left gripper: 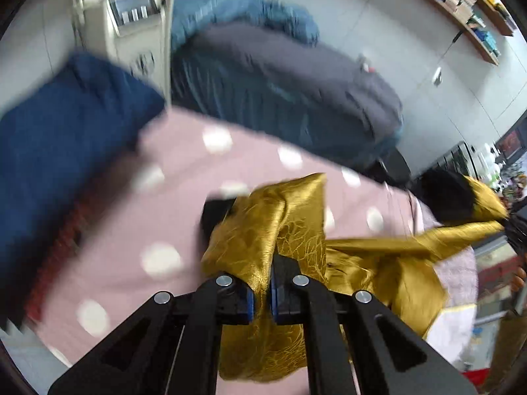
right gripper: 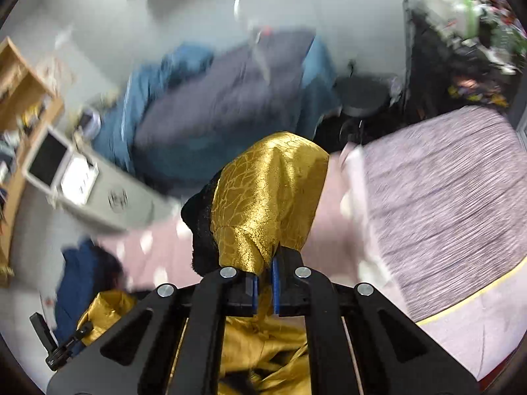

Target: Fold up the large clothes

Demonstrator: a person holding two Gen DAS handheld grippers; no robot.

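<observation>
Task status: early stage. The gold garment (left gripper: 296,230) is bunched and creased, with no flat panel and no finished fold visible. It hangs above the bed (left gripper: 171,197), which carries a pink cover with white dots. Judged from this, spreading, aligning and every fold are still to be done.

Left to right in the left wrist view:
- A dark blue cloth (left gripper: 66,138) lies at the left edge of the bed.
- The left hand-held gripper (left gripper: 262,291) sits at centre. Its jaws are clamped on a fold of the gold garment; fabric rises above the blue pads and also hangs below them.
- A band of the same fabric runs rightward to the frame edge, where a dark shape, probably the other tool, holds it. A black lining patch (left gripper: 448,194) shows near that end.

Left to right in the right wrist view:
- The dark blue cloth sits at lower left, with loose gold fabric beside it.
- The right hand-held gripper (right gripper: 265,291) is closed on another bunch of the gold garment, which domes up over the jaws with black lining (right gripper: 201,223) on its left side.
- A lilac textured blanket (right gripper: 444,197) covers the bed at right.

Pose: both hand-held grippers point steeply downward toward the bed, each holding a separate part of the garment, well apart from one another, with the fabric spanning between them. Motion blur affects both views; the exact part of the garment gripped (hem, shoulder or sleeve) cannot be determined.
</observation>
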